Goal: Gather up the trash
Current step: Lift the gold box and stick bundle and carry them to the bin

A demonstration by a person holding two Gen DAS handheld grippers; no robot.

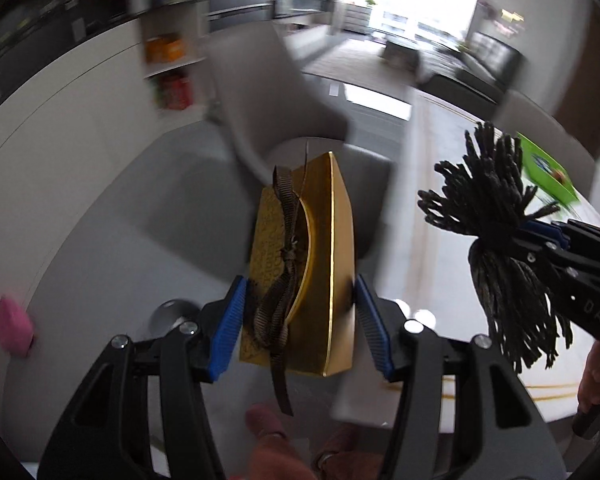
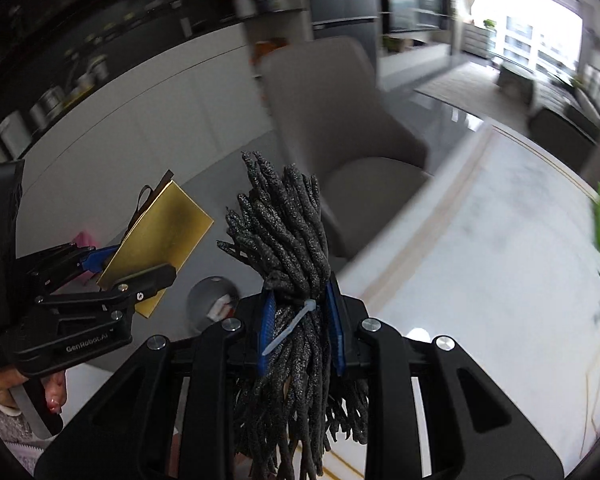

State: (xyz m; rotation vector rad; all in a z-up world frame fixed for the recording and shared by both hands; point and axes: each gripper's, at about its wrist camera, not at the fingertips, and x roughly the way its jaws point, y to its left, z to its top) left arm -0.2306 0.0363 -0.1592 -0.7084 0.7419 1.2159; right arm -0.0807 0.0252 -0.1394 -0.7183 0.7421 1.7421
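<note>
- Gold box [image 1: 336,264]: flat, shiny, brown ribbon [image 1: 282,280] knotted across, clamped half-wide in left gripper [image 1: 300,320].
- Dark cord bundle [image 2: 288,248]: zip-tied, pinched narrow in right gripper [image 2: 302,328].
- Both held above white table [image 2: 480,260] edge, grey chair [image 2: 340,120] behind.

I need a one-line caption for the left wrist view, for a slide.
Left gripper clamps a gold box with brown ribbon; right gripper holds a dark cord bundle.

The left claw [image 1: 300,320] pinches a gold box [image 1: 324,264] between its blue pads, a brown ribbon [image 1: 282,280] tied along the box's face. At the right, the right claw [image 1: 548,240] holds a bundle of dark cords [image 1: 496,216] above the pale desk [image 1: 440,184]. Behind them stands a blurred grey chair [image 1: 268,92].
</note>
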